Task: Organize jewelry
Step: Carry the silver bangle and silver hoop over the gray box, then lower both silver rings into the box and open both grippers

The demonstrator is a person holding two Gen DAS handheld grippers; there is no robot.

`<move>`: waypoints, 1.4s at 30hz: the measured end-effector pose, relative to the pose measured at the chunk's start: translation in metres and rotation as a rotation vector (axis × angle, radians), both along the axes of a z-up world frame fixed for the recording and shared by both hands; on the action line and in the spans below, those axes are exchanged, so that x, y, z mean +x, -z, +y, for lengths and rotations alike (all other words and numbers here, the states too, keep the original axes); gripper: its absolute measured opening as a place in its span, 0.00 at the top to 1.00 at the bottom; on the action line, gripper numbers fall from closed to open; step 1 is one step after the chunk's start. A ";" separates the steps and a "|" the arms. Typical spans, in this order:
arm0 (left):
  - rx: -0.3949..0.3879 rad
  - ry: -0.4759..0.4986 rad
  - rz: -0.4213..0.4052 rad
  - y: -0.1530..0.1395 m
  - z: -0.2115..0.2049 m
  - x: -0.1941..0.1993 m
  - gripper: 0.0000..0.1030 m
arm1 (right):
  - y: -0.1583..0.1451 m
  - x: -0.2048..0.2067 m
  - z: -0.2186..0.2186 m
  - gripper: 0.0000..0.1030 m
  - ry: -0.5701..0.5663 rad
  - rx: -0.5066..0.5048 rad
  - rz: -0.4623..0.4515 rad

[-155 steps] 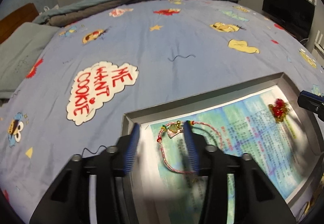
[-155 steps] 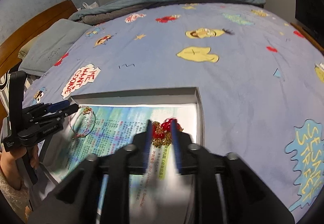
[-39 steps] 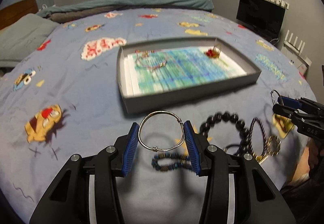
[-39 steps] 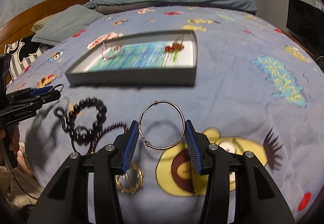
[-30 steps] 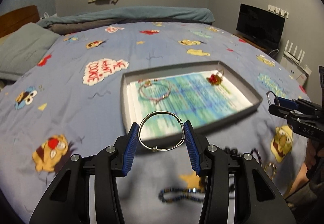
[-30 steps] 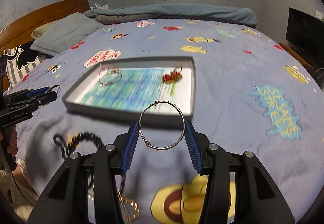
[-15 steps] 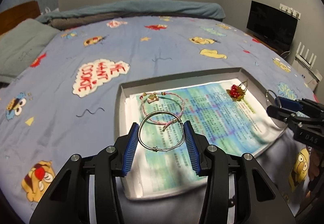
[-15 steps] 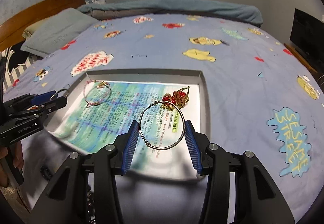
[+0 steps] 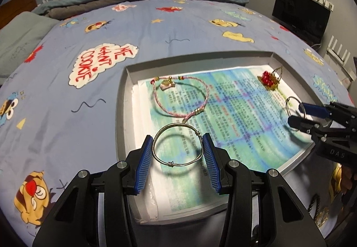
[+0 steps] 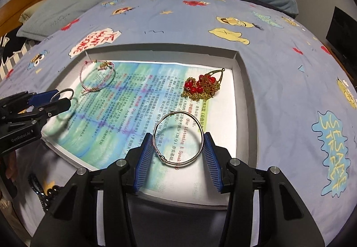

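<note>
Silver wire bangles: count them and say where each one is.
2. One silver bangle is clamped in the left claw above the tray; the other silver bangle is in the right claw. More may lie out of view.

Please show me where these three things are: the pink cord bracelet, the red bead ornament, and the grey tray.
pink cord bracelet [image 9: 206,93]: left wrist view, on the right side of its cord loop.
red bead ornament [image 10: 196,87]: right wrist view, on the red beads.
grey tray [image 9: 121,99]: left wrist view, on its left wall.
</note>
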State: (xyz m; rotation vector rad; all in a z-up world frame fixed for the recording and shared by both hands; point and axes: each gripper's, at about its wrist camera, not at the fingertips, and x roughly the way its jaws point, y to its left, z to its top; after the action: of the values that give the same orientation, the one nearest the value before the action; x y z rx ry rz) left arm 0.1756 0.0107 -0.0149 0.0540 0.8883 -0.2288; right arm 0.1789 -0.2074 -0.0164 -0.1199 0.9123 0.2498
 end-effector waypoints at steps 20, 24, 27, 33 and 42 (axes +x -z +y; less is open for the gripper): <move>0.019 0.013 0.019 0.014 -0.006 0.000 0.54 | 0.007 0.006 0.005 0.55 -0.017 -0.072 0.003; 0.019 0.013 0.019 0.014 -0.006 0.000 0.54 | 0.007 0.005 0.005 0.55 -0.017 -0.072 -0.002; 0.019 0.013 0.020 0.014 -0.006 0.000 0.54 | 0.007 0.005 0.005 0.55 -0.017 -0.074 -0.002; 0.014 0.016 0.021 0.014 -0.006 0.000 0.53 | 0.005 0.003 0.004 0.54 -0.016 -0.072 -0.010; -0.017 0.028 -0.017 0.005 -0.008 -0.007 0.37 | -0.003 -0.002 -0.003 0.47 -0.014 -0.017 -0.027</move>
State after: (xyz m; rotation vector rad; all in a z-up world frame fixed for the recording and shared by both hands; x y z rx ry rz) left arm 0.1684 0.0025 -0.0198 0.0526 0.8693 -0.2614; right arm 0.1766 -0.2103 -0.0137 -0.1450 0.8867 0.2527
